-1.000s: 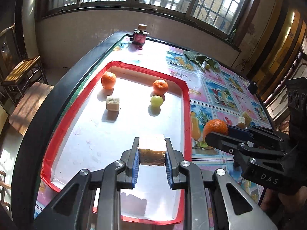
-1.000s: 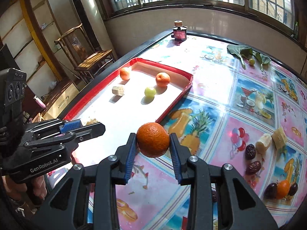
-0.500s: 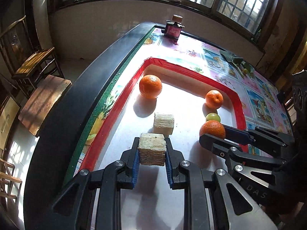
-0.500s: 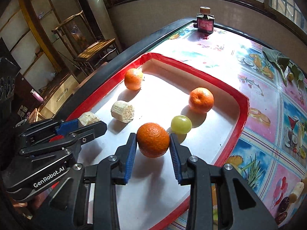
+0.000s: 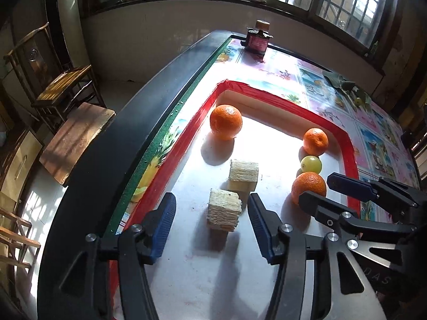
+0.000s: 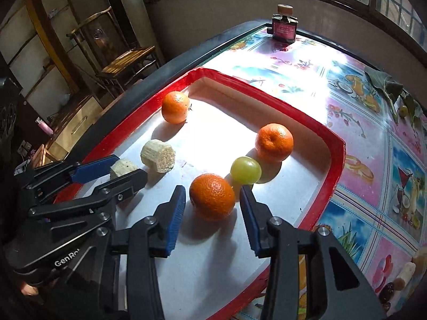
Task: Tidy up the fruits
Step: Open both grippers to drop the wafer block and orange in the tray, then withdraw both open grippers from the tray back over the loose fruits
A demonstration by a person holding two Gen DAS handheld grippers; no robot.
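Observation:
A red-rimmed white tray (image 5: 349, 144) (image 6: 337, 160) holds the fruit. My left gripper (image 5: 212, 208) is open around a pale sugarcane chunk (image 5: 223, 210) (image 6: 121, 168) standing on the tray, jaws apart from it. A second chunk (image 5: 243, 174) (image 6: 158, 155) stands just beyond. My right gripper (image 6: 210, 200) is open around an orange (image 6: 212, 196) (image 5: 308, 185) resting on the tray. A green grape (image 6: 245, 170) (image 5: 311, 164) and two more oranges (image 6: 274, 142) (image 6: 175, 107) lie farther in.
A dark bottle (image 6: 284, 28) (image 5: 257, 38) stands at the table's far end. Green leaves (image 6: 384, 85) lie at the far right. Dates and cut pieces (image 6: 397, 282) lie on the tablecloth at the right. A wooden chair (image 5: 61, 85) stands left of the table.
Both grippers moved in over the tray and lowered. The left one opened and let go of the sugarcane chunk; the right one opened and let go of the orange.

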